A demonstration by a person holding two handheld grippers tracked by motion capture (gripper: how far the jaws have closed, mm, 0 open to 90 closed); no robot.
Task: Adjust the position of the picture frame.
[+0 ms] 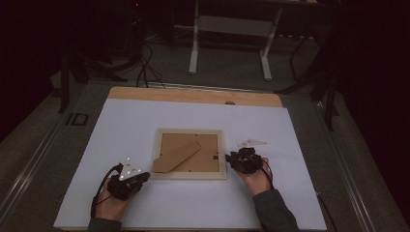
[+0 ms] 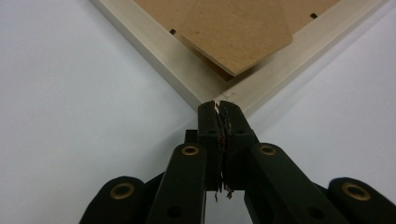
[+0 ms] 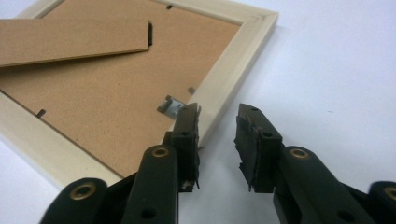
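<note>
Between two hand-held tongs on a white-covered table (image 1: 145, 116), a pale wooden picture frame (image 1: 189, 174) lies face down — brown backing board (image 1: 203, 147) upward, its cardboard stand flap (image 1: 175, 157) lifted slightly off the board and slanting toward the frame's left near corner.

By the look of it, the job on the frame's back has scarcely begun: the backing sits in its recess, the small dark tabs along the edges appear in place, and a metal clip (image 3: 169, 107) at the right rail is untouched. Whatever is to be opened or pulled out remains to be done.

The left gripper (image 2: 218, 108) has its jaws pressed together on nothing, tips just short of the frame's near left corner, perhaps touching it; from the high view it (image 1: 145, 178) rests at that corner in the person's left hand (image 1: 110, 205). The right gripper (image 3: 218, 122) stands with jaws apart — one jaw over the right rail near the clip, the other outside the frame above bare table — astride the rail but not clamped. Seen from above it (image 1: 229, 158) sits against the frame's right side, the right hand (image 1: 258, 181) behind it.
</note>
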